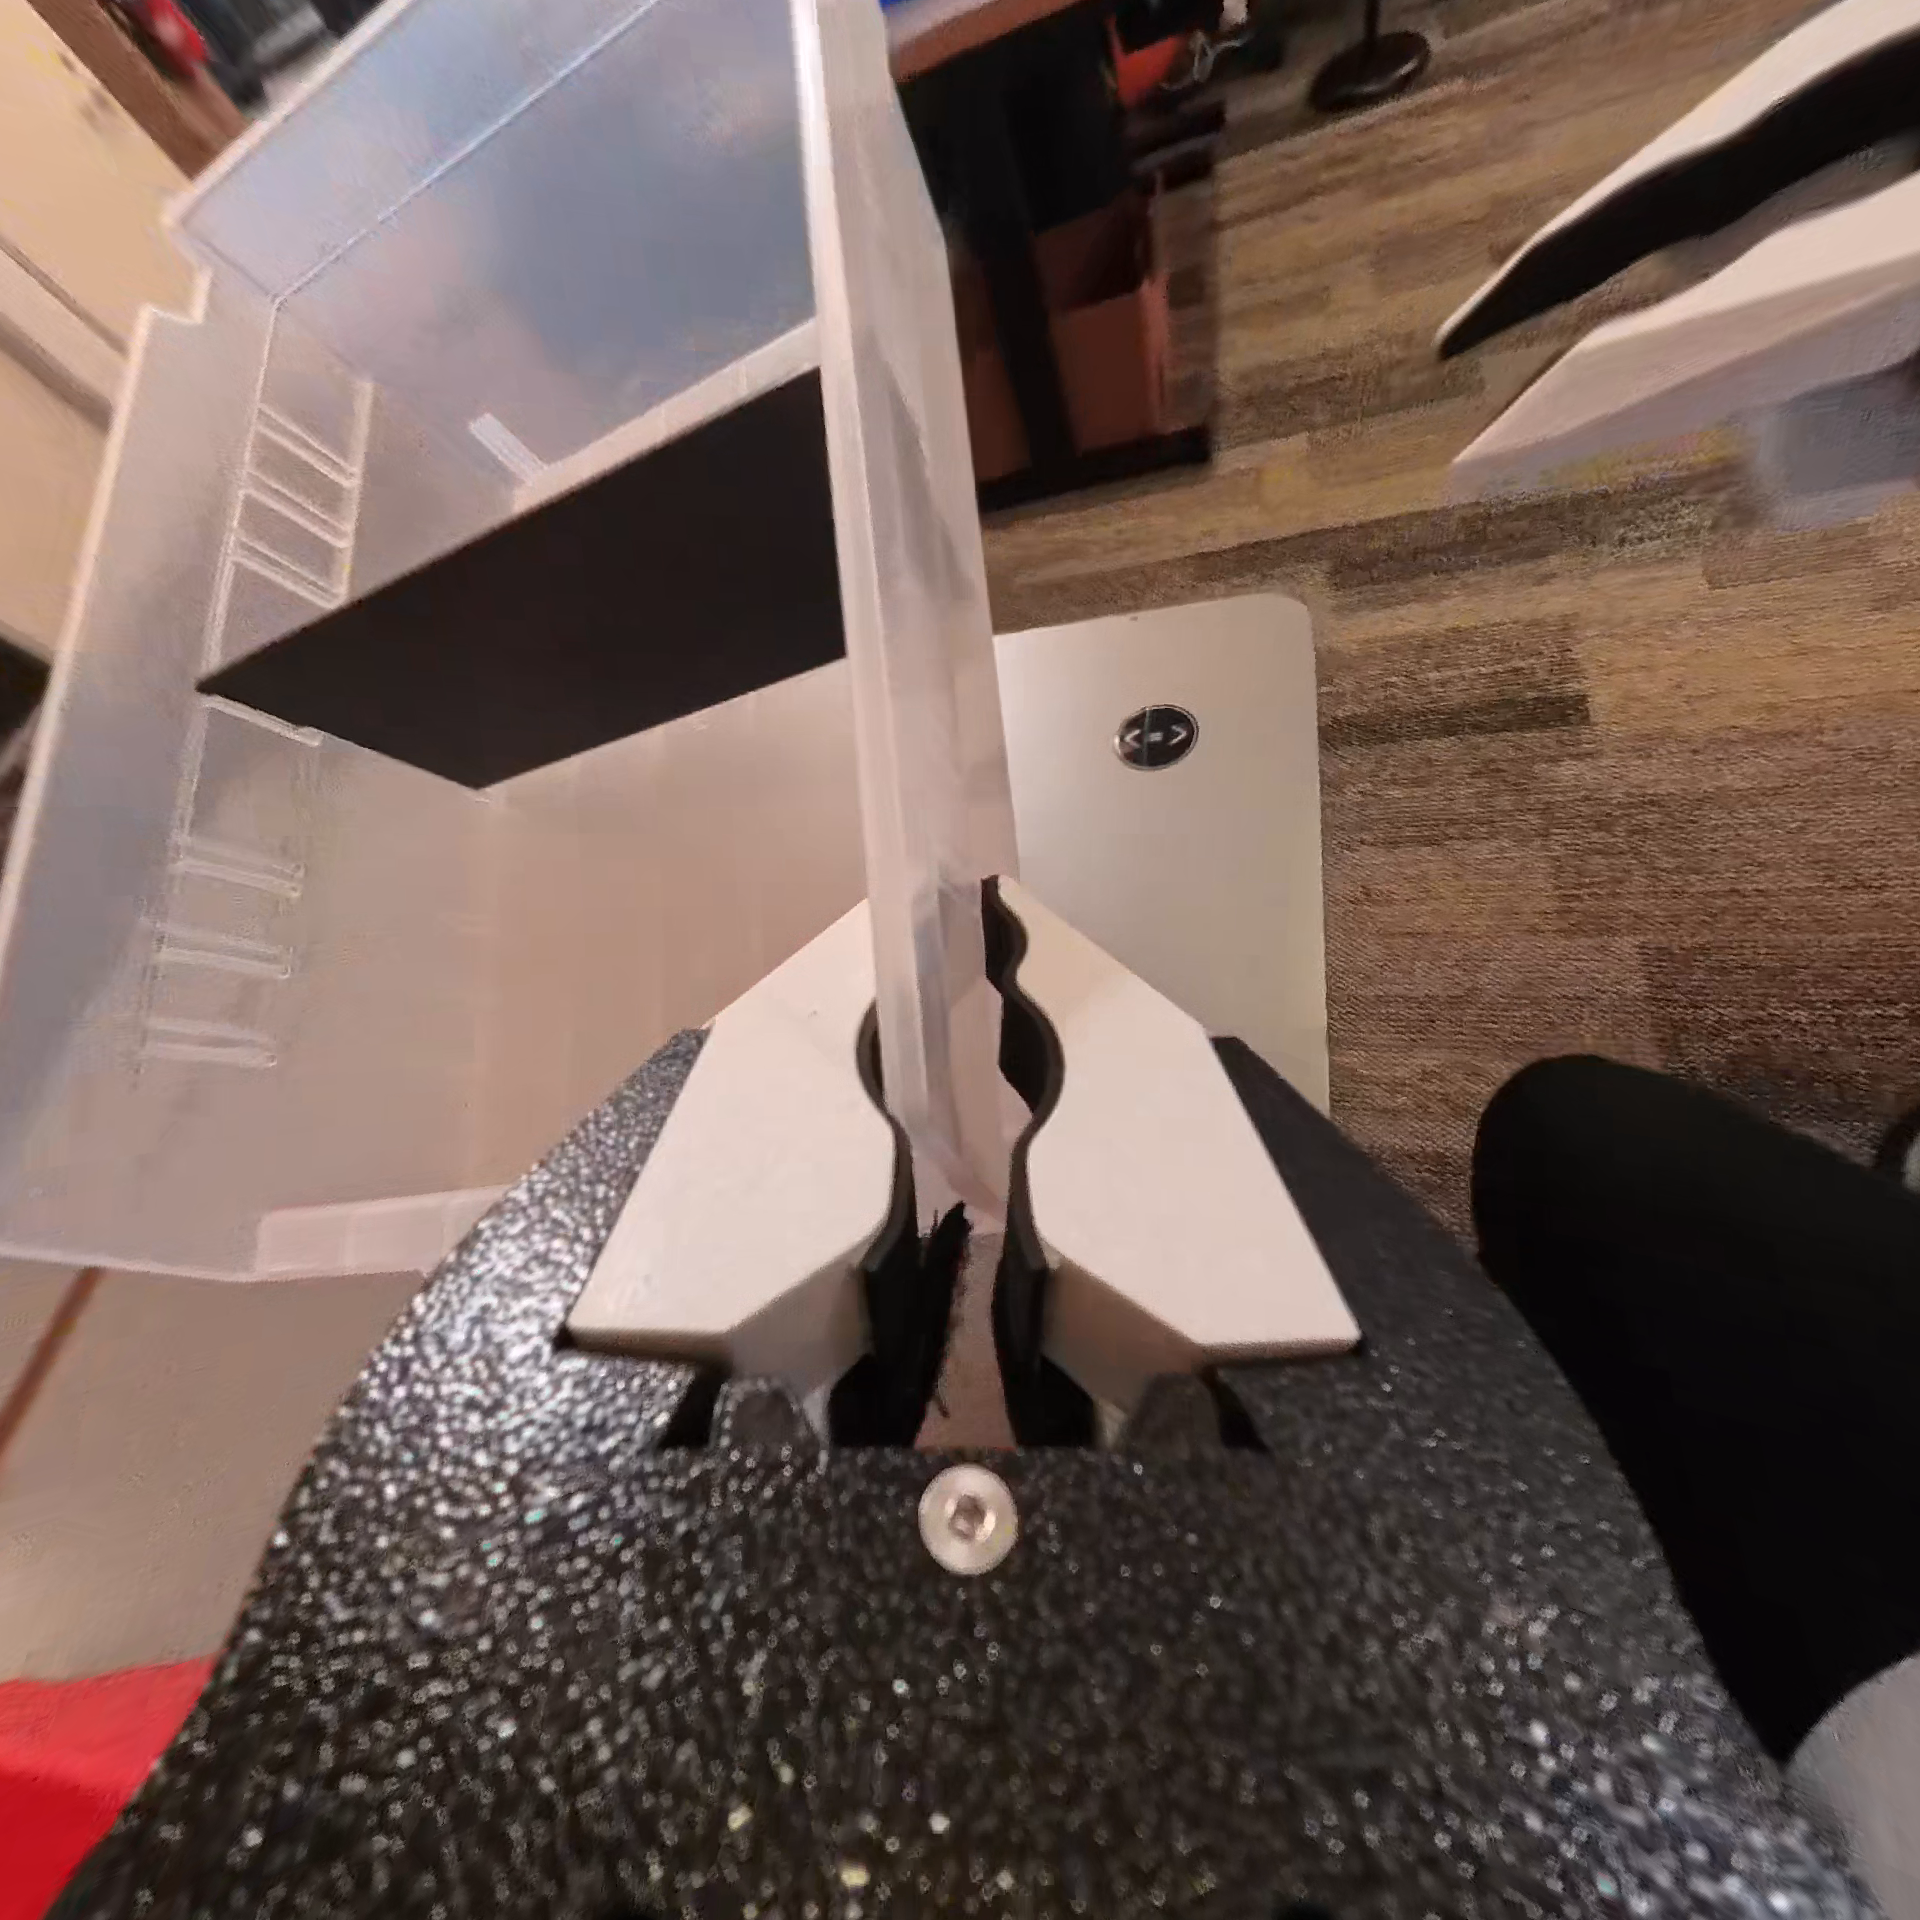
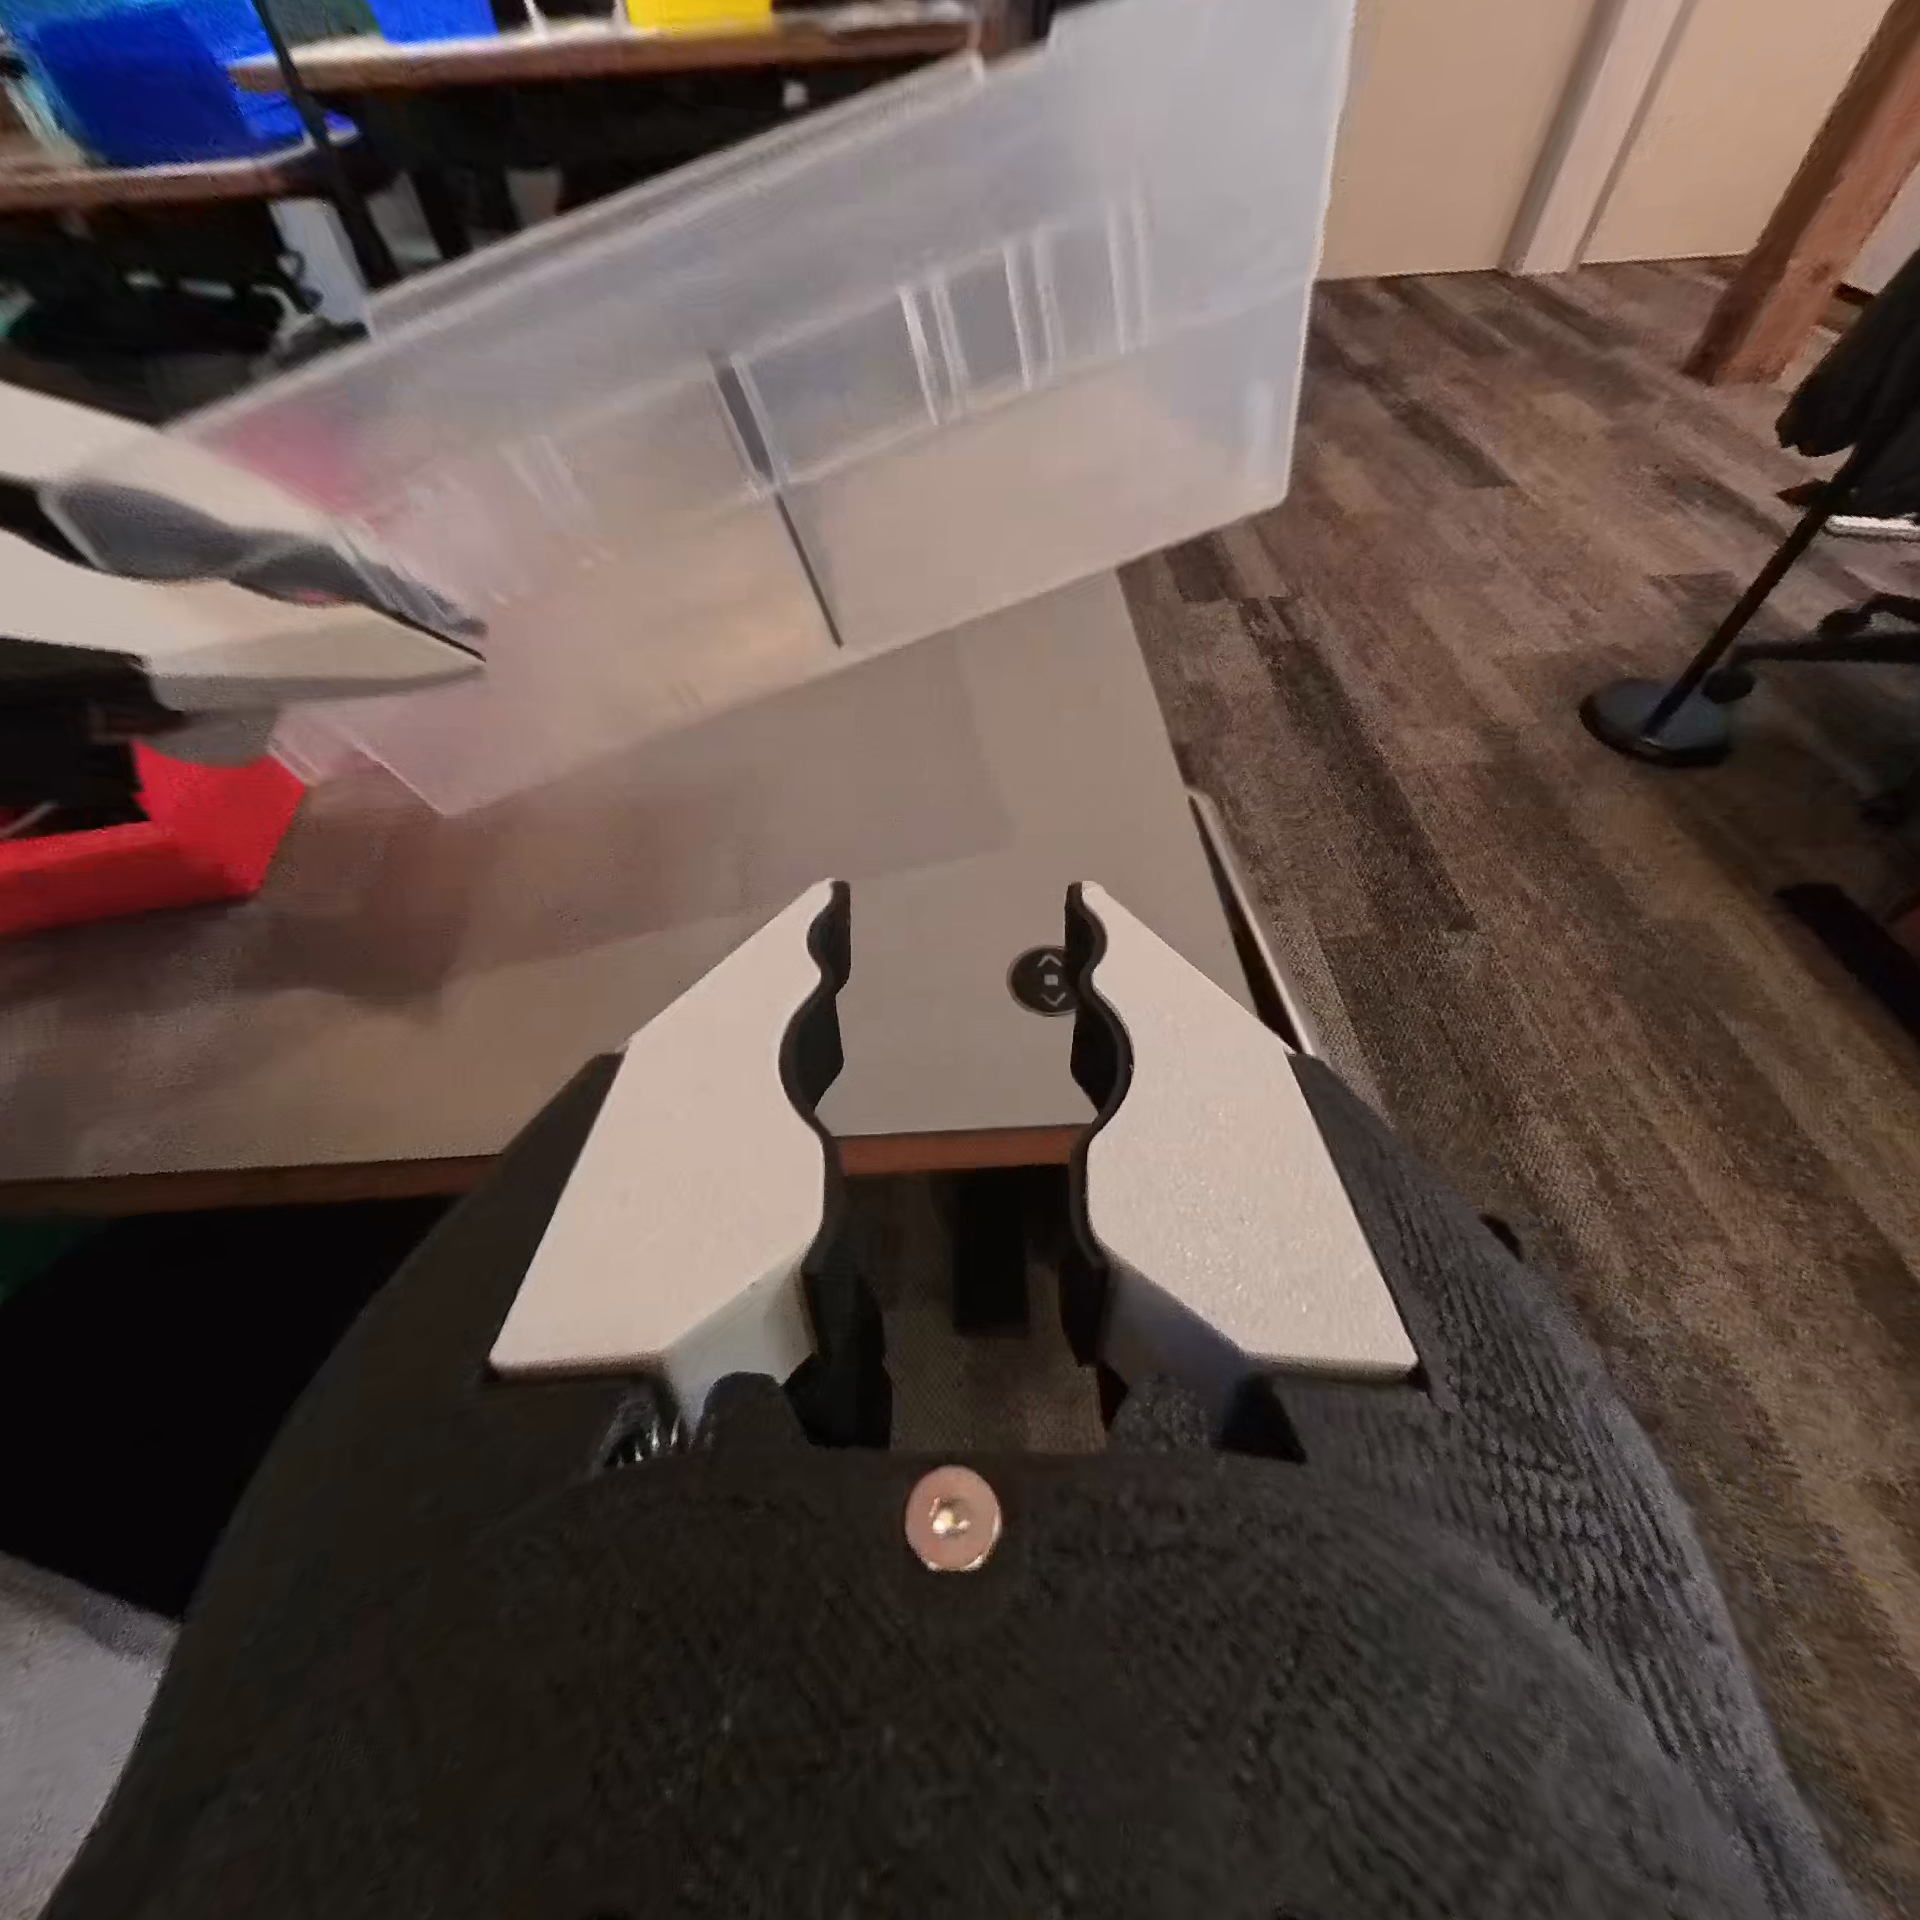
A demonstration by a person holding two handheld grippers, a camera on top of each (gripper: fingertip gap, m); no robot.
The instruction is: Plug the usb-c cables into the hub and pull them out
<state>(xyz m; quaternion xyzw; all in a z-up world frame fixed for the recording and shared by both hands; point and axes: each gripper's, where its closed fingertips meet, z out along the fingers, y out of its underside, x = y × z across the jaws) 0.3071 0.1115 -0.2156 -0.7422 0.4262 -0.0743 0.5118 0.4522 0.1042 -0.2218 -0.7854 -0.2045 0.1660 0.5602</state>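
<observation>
The left gripper (image 1: pixel 961 935) is pinching one wall of a translucent plastic bin (image 1: pixel 499 312), holding it tilted in the air above the pale table (image 2: pixel 987 727). The right gripper (image 2: pixel 956 904) is hanging spread and empty near the table's edge. No hub or usb-c cables are showing in either view. With only one thin wall clamped, the bin may be twisting loose and dropping.
</observation>
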